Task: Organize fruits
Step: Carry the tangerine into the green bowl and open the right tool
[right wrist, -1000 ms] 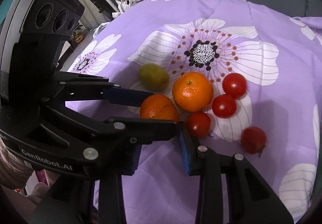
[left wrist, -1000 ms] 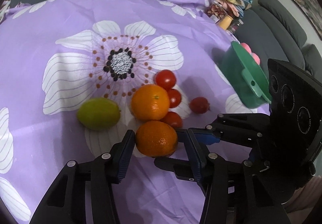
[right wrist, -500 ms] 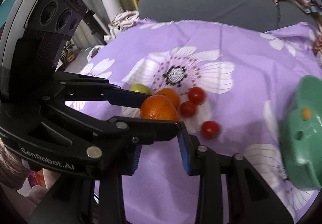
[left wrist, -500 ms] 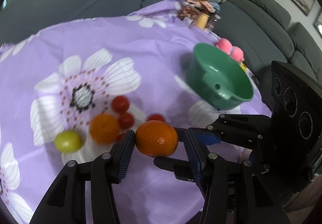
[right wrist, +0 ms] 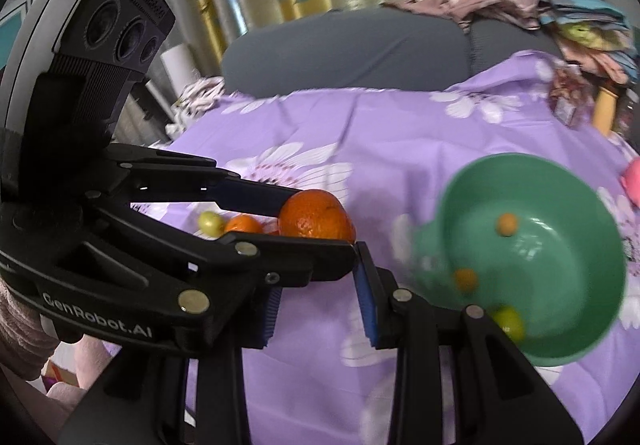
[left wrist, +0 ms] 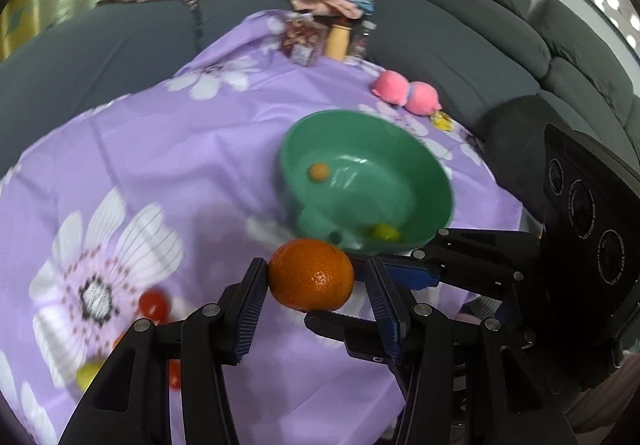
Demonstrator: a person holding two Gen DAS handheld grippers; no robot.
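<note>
Left fingers: the left gripper (left wrist: 311, 281) is clamped on the mandarin (left wrist: 311, 274), one pad on each side of it; the fruit hangs clear of the cloth.
Right fingers: the right gripper (right wrist: 316, 297) holds nothing; its two blue pads stand a little apart with only purple cloth seen between them. It travels close beside the left gripper, its fingers crossing just under and behind the held fruit.
What changed: one second ago the mandarin was still sitting on the worktop among the other fruits, between the left fingers. Now it is lifted, and both views have swung from the fruit group to the green bowl (left wrist: 366, 181).
Where the mandarin is: in the left wrist view it is at the near edge of the bowl, at about 6 o'clock from the bowl's centre, not yet over the hollow.
Bowl: it already holds some small fruits, orange ones and a yellow-green one; the picture is blurred there.
Left behind: a second mandarin (right wrist: 243, 224), a green fruit (right wrist: 211, 223) and a tomato (left wrist: 153, 304) lie on the flowered cloth (left wrist: 180, 149), at about 9 o'clock from the held fruit in the right wrist view.
Meaning for the task: I judge the pick is done and the carry is almost done; what remains is to bring the fruit over the hollow and open the fingers low.
</note>
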